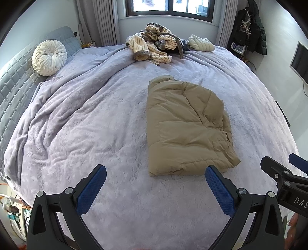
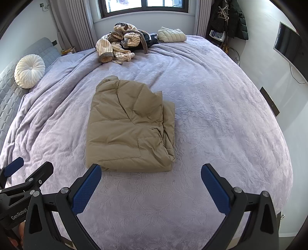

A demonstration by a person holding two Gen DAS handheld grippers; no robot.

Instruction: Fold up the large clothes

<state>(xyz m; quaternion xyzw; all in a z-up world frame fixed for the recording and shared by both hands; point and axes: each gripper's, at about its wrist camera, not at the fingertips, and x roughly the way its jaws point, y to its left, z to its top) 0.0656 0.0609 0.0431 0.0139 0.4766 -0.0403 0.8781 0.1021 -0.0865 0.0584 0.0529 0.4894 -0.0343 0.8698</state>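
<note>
Now | left gripper (image 1: 156,169) wide, empty | right gripper (image 2: 151,169) likewise | jacket (image 2: 130,125) folded

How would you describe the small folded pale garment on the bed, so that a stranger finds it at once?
Start at the lavender bed and look to its far edge under the window. Right of the crumpled striped clothes pile lies the pale quilted garment. Unlike the pile, it is neatly folded, plain and cream.

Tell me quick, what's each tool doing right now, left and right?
Left tool: open, holding nothing, above the bed beside the tan jacket.
Right tool: open, holding nothing.
</note>
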